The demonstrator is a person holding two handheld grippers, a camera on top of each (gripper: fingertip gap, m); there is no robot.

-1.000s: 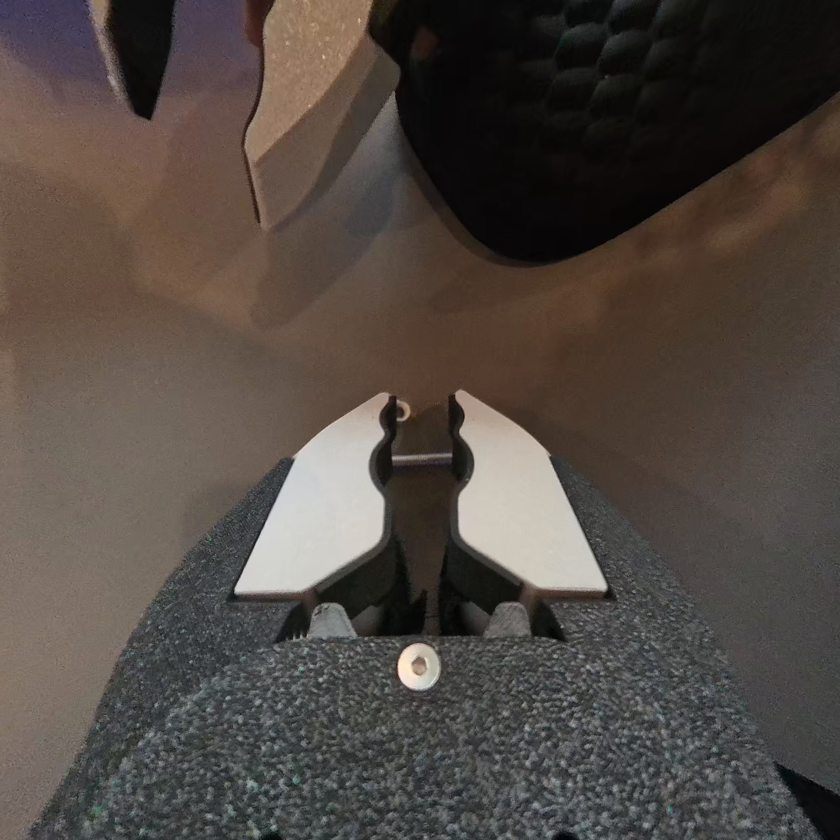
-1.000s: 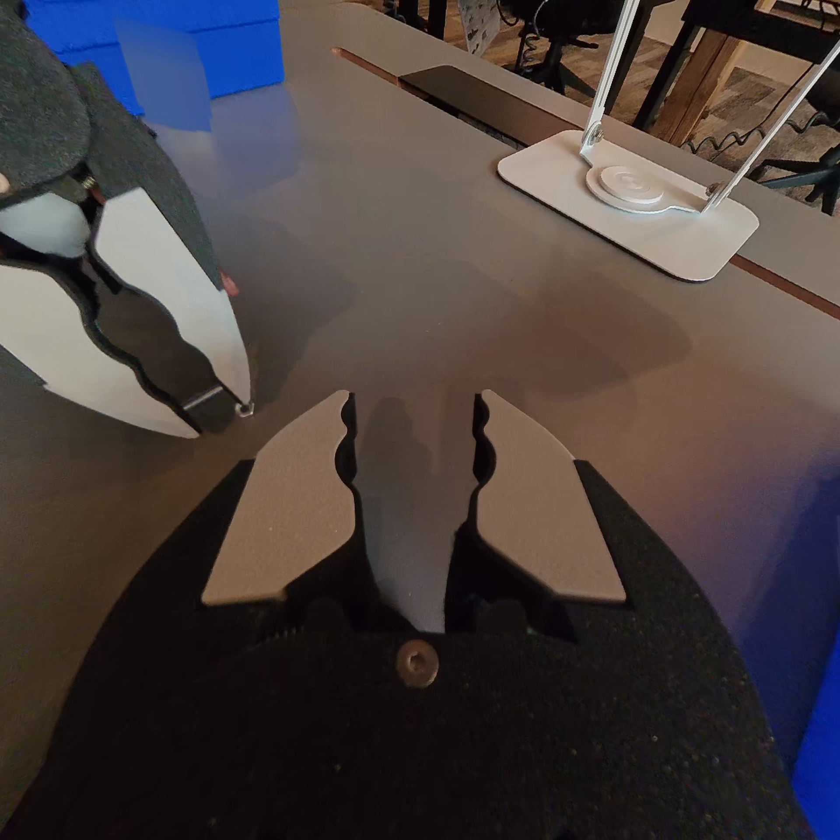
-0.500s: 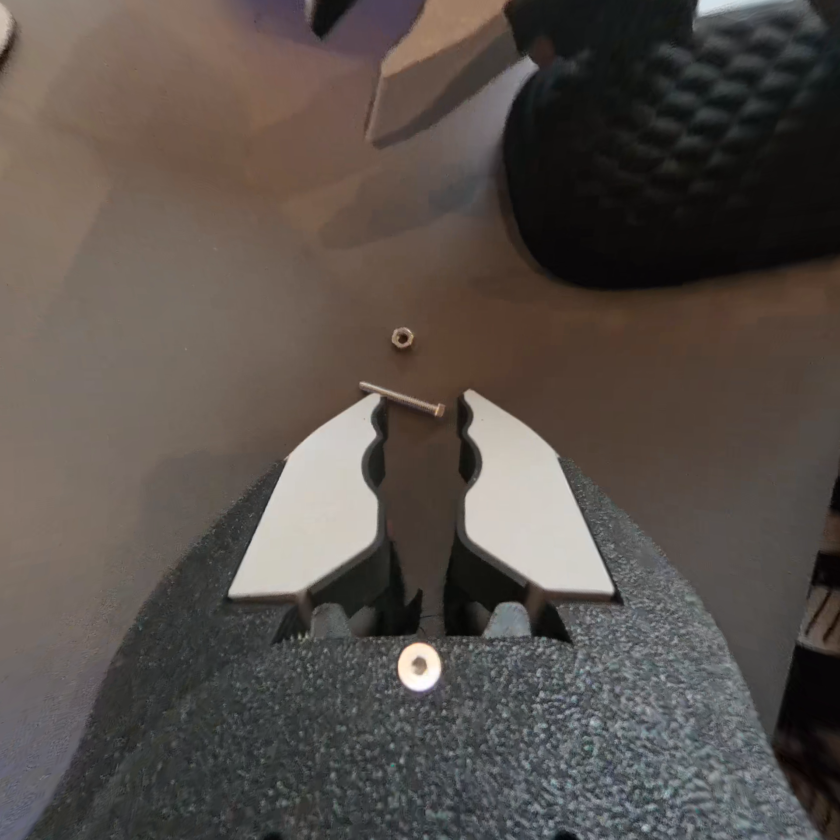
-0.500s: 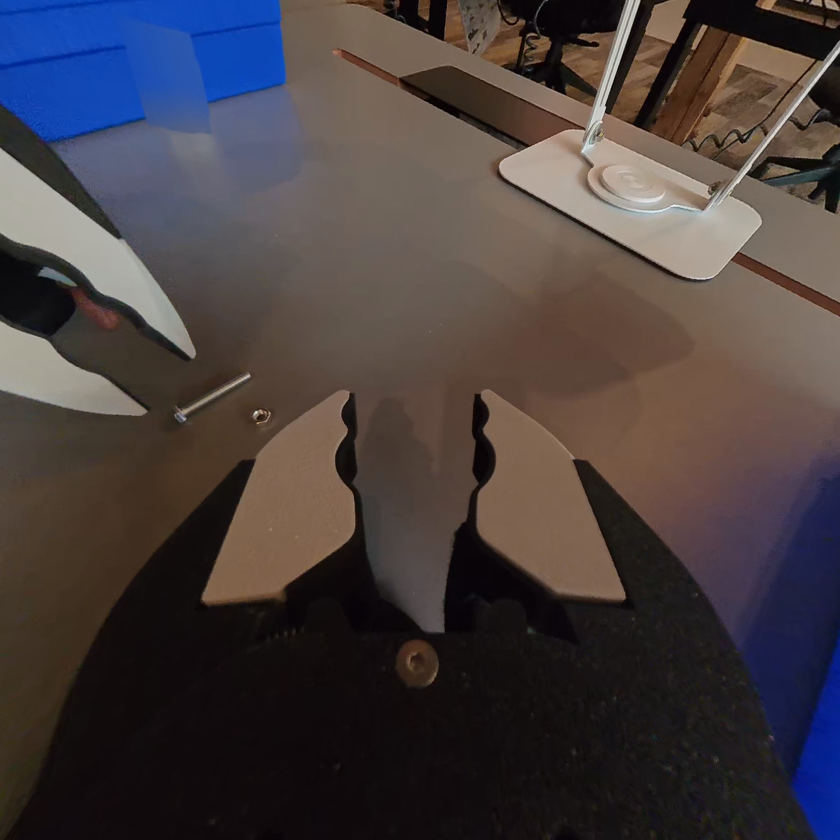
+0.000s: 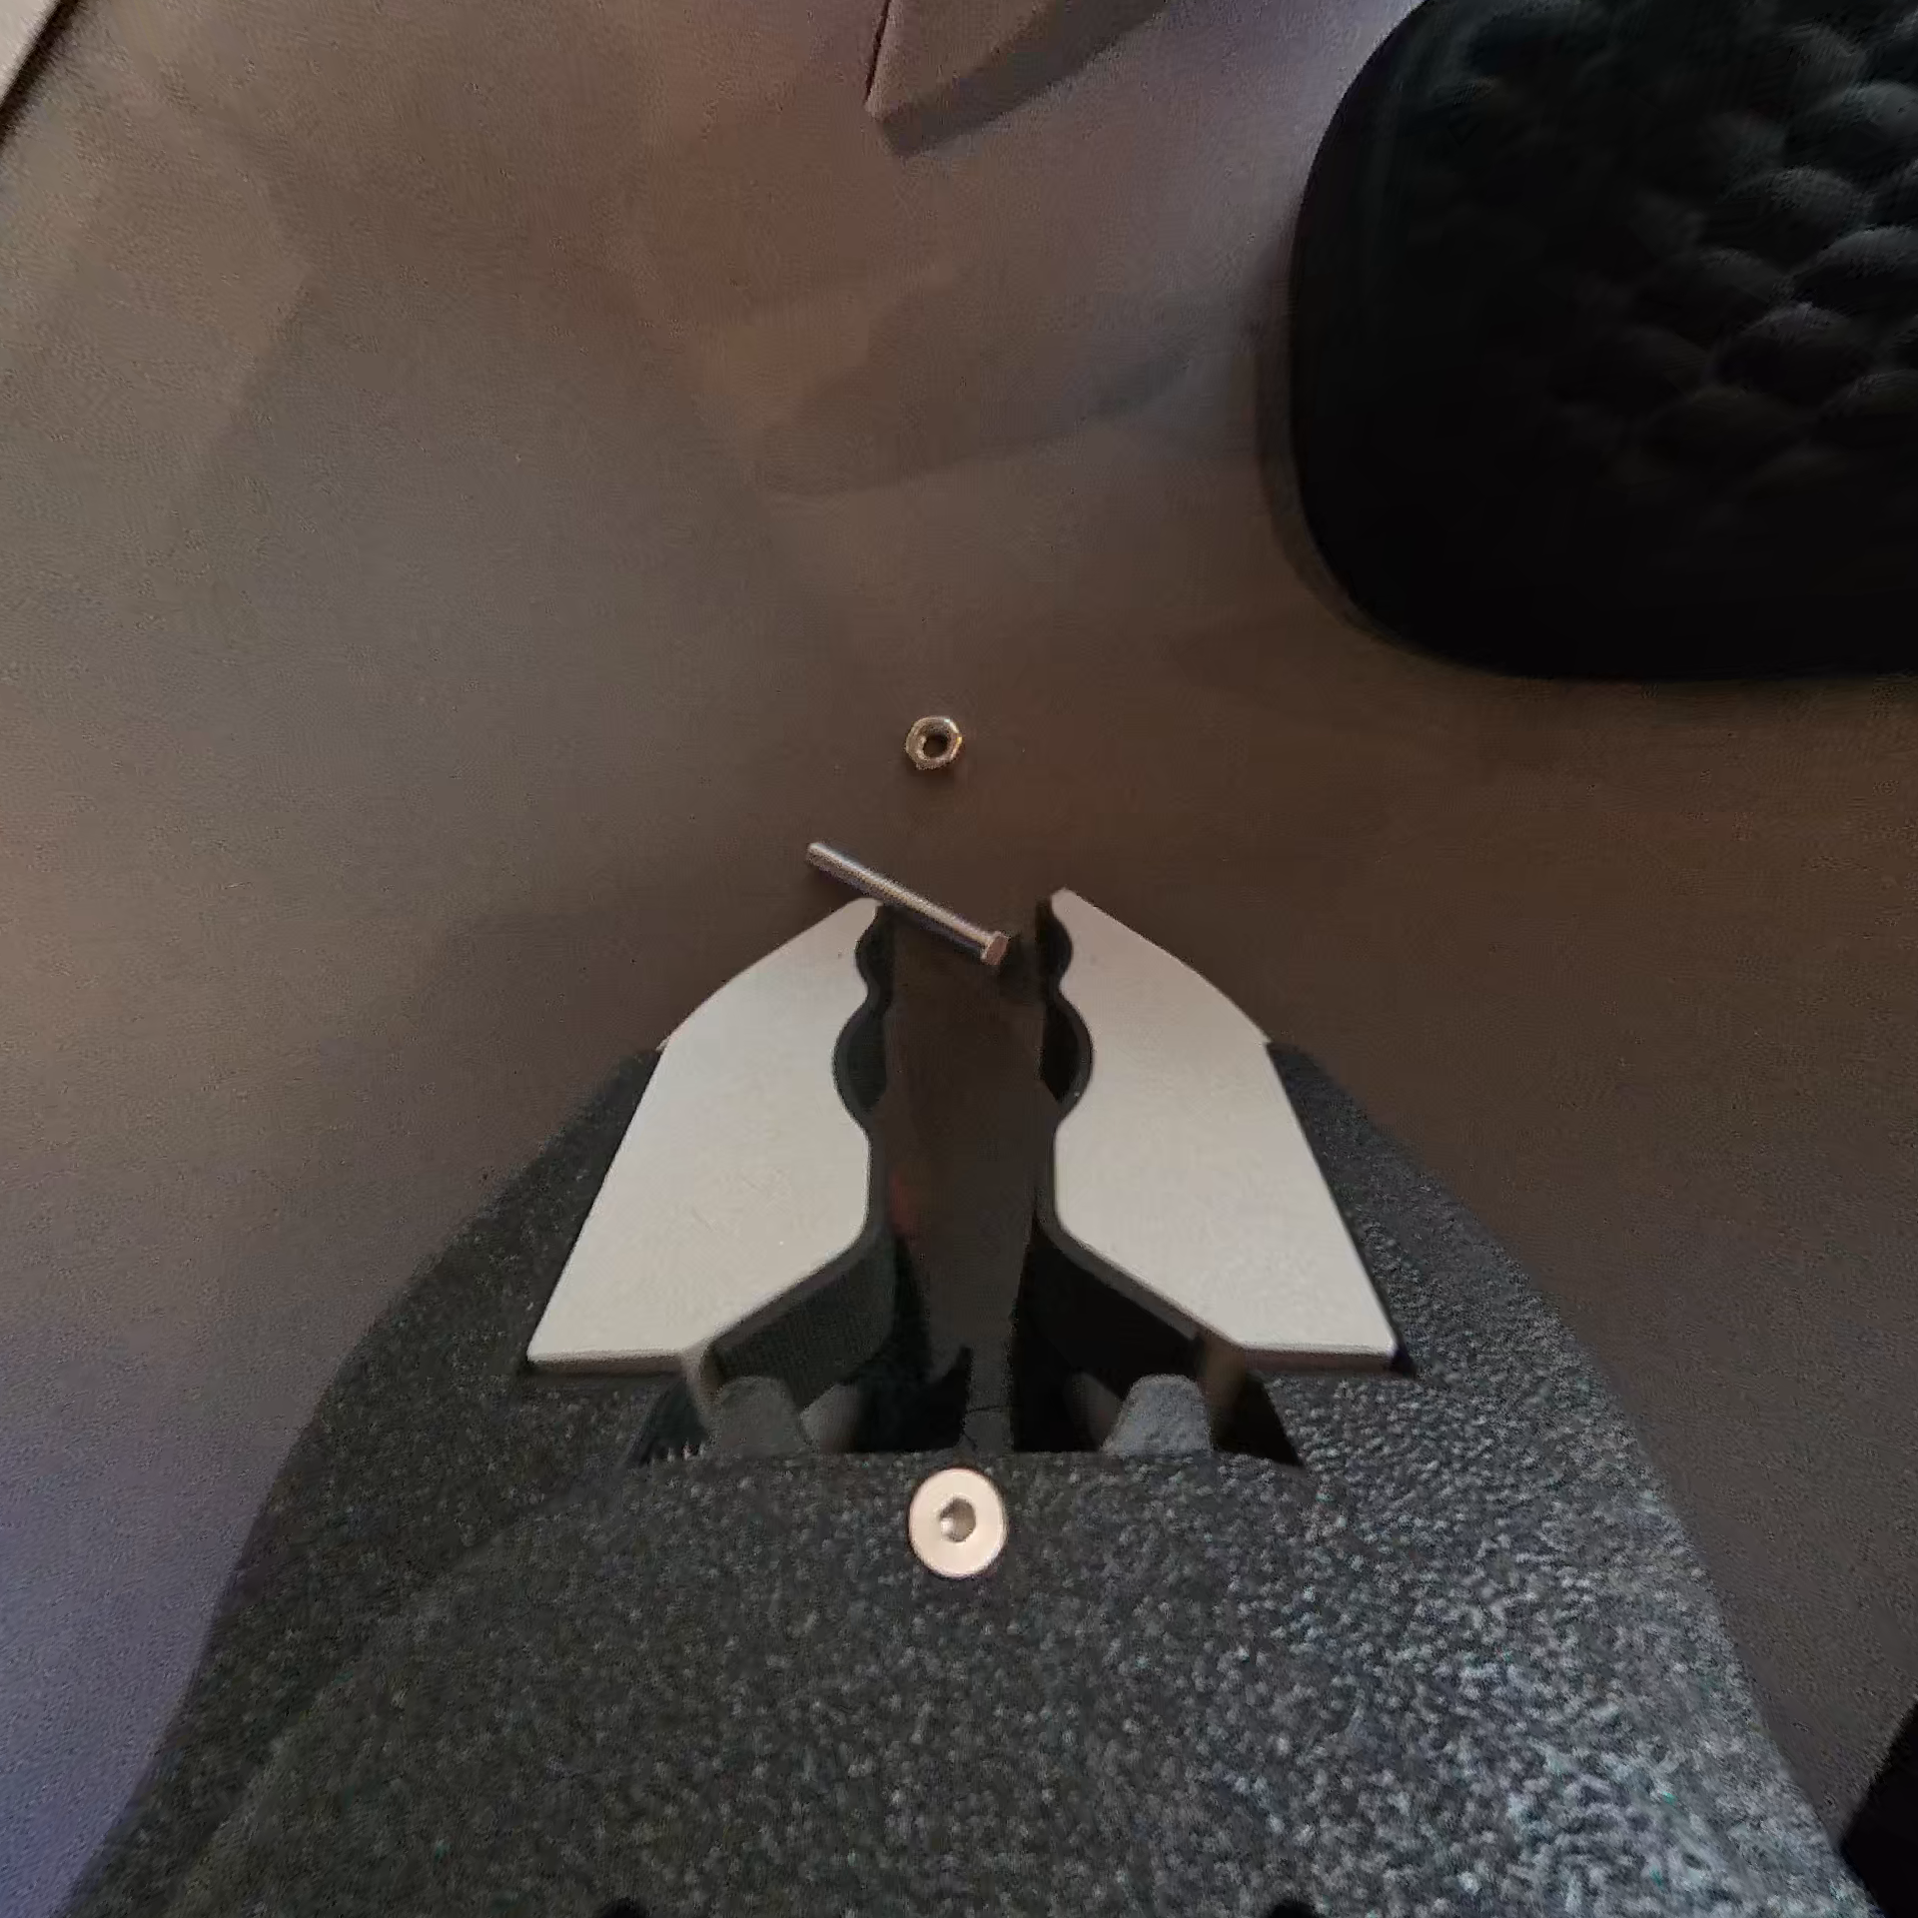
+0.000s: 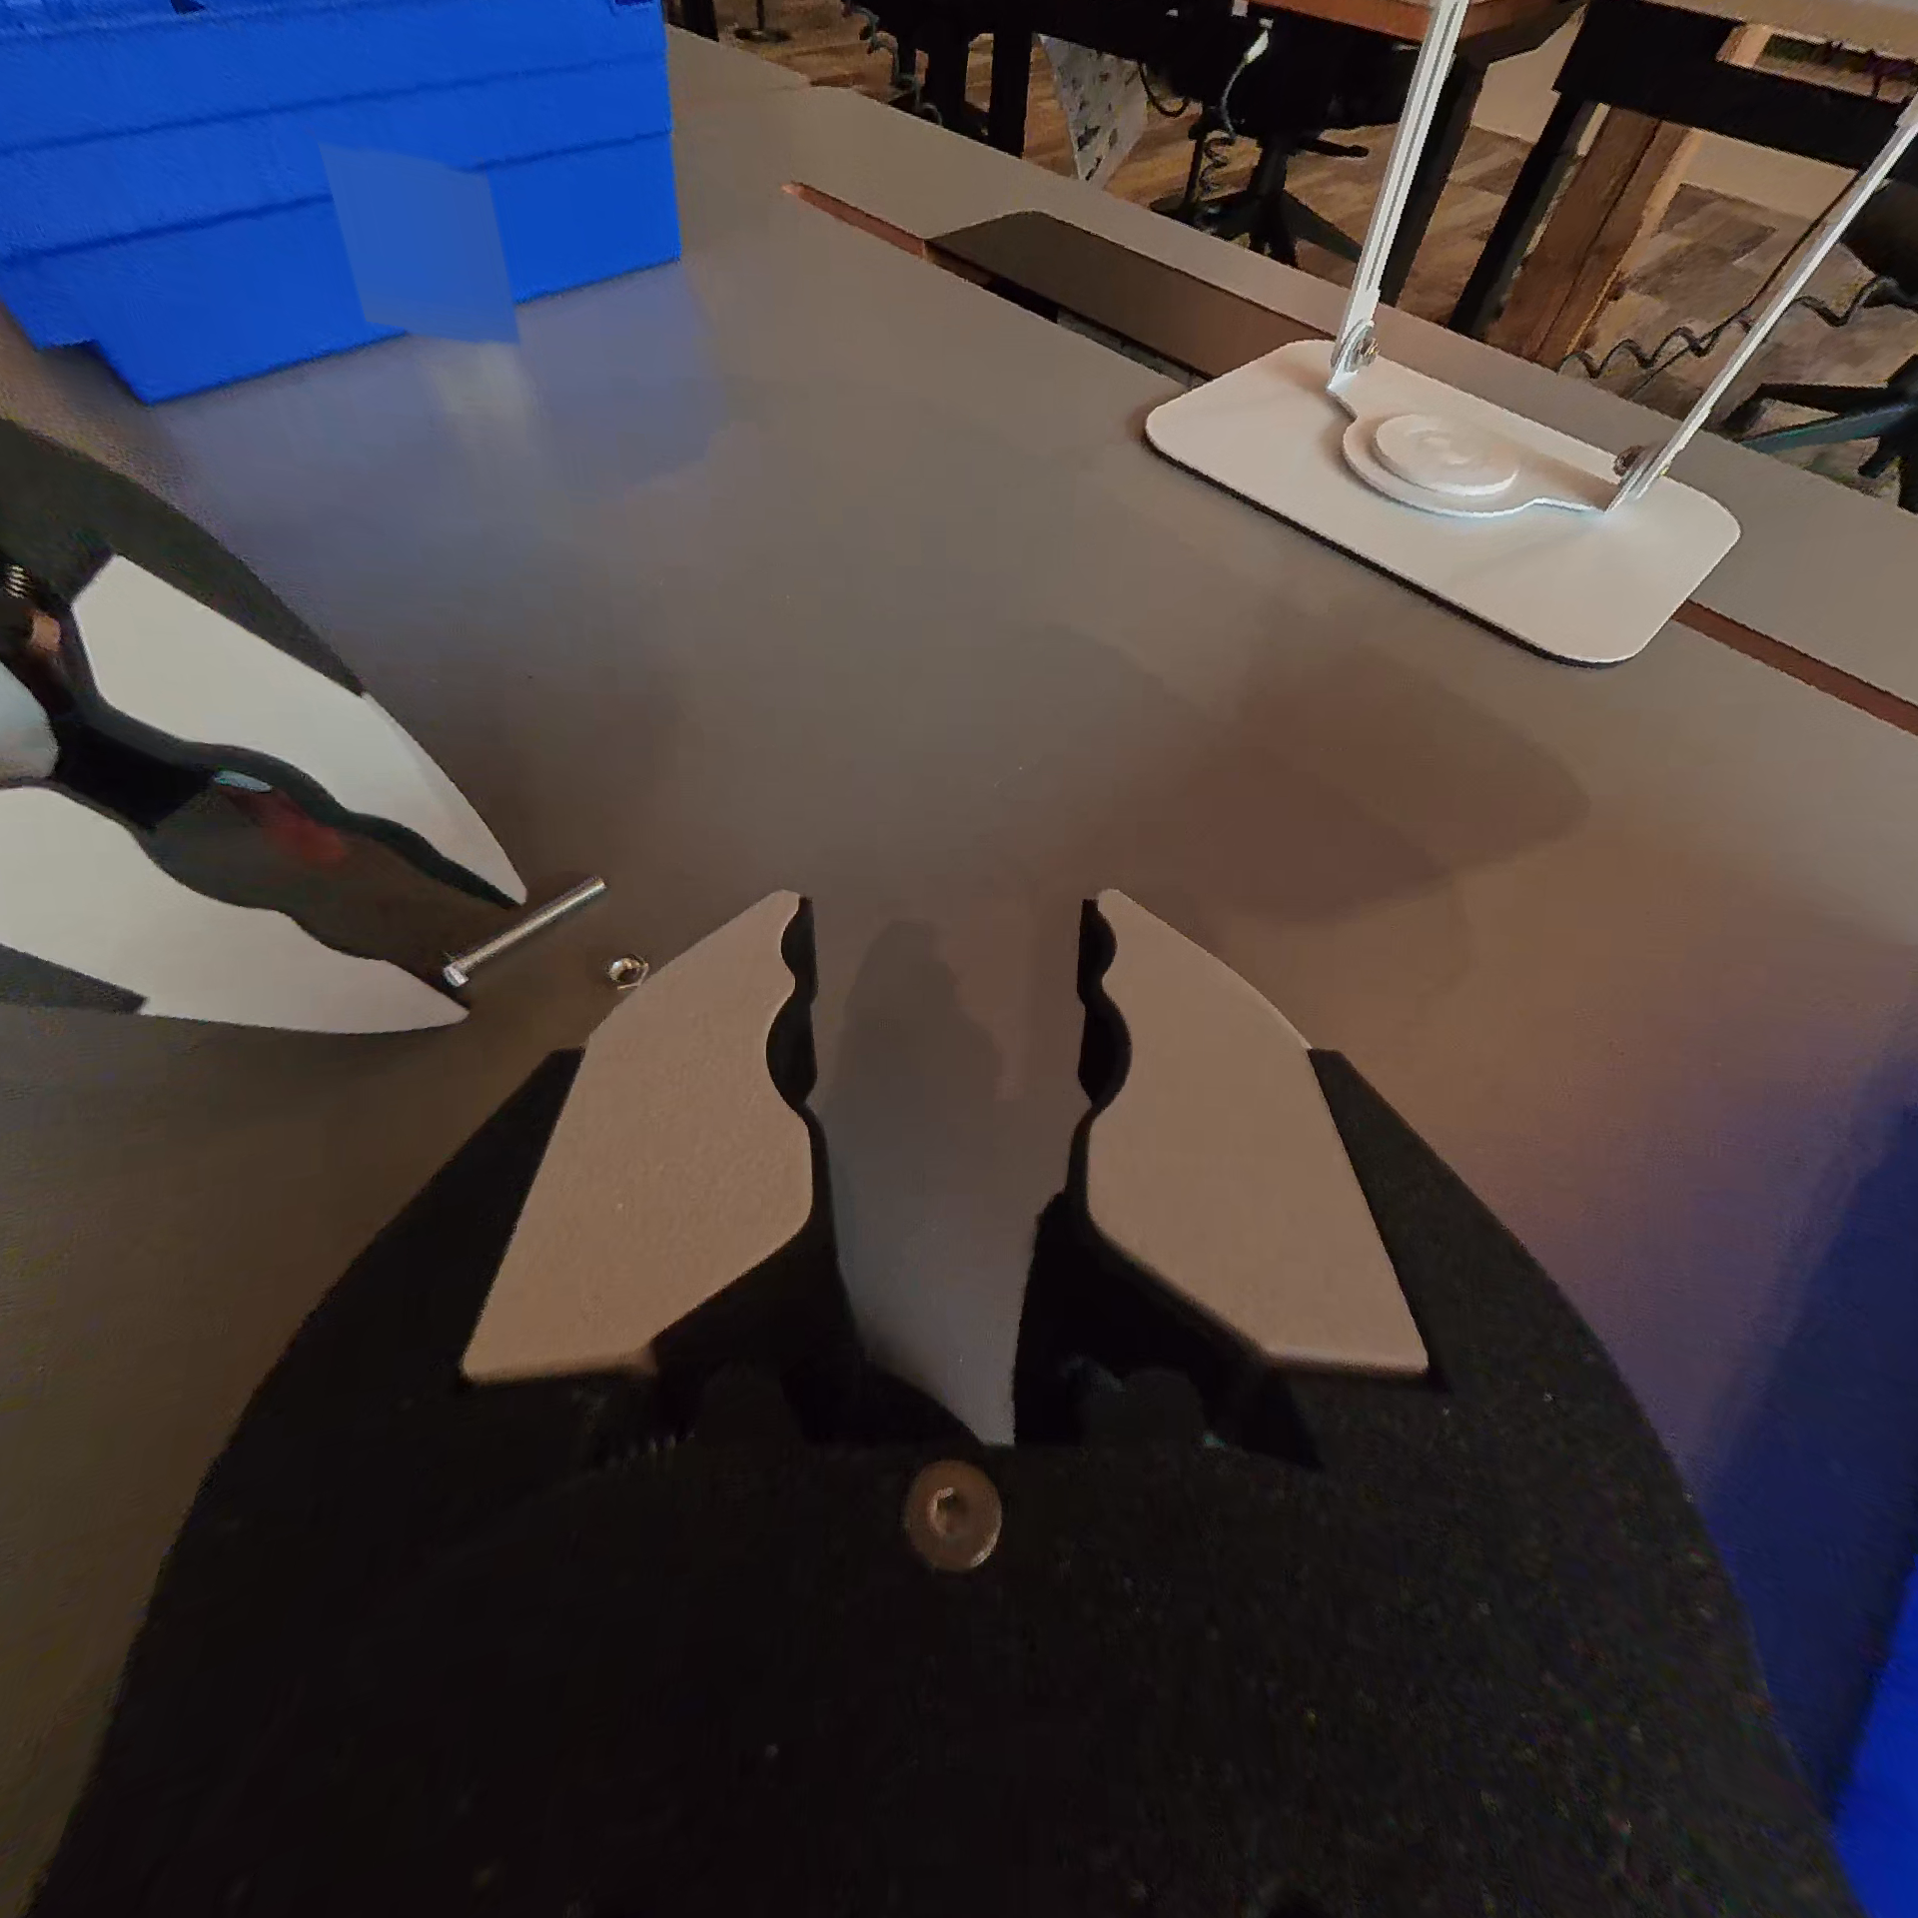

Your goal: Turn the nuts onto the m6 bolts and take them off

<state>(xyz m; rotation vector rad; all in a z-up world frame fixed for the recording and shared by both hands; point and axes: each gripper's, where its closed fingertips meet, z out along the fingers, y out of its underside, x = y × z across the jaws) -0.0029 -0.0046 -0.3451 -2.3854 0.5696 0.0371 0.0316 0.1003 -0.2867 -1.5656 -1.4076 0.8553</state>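
Observation:
A small silver bolt [image 5: 908, 903] lies flat on the dark table [image 5: 415, 623], with a loose silver nut [image 5: 936, 745] just beyond it. My left gripper [image 5: 963, 913] is open. The bolt's head lies between its tips and the shaft runs past the left fingertip [image 5: 830, 944]; the pads do not press on it. In the right wrist view the bolt [image 6: 524, 931] and nut [image 6: 626, 970] lie on the table between the left gripper [image 6: 488, 950] and my right gripper [image 6: 942, 913], which is open and empty. The nut lies close by its left fingertip [image 6: 727, 965].
Blue bins [image 6: 311, 156] stand at the back left. A white lamp base [image 6: 1453, 498] sits at the back right by a dark strip [image 6: 1090, 270] in the table. The right gripper's black body [image 5: 1609, 343] fills the left wrist view's upper right.
A second ago the left gripper held the bolt between its pads at the table. It opened, let the bolt go and drew back. The bolt now lies loose. The right gripper has stayed put.

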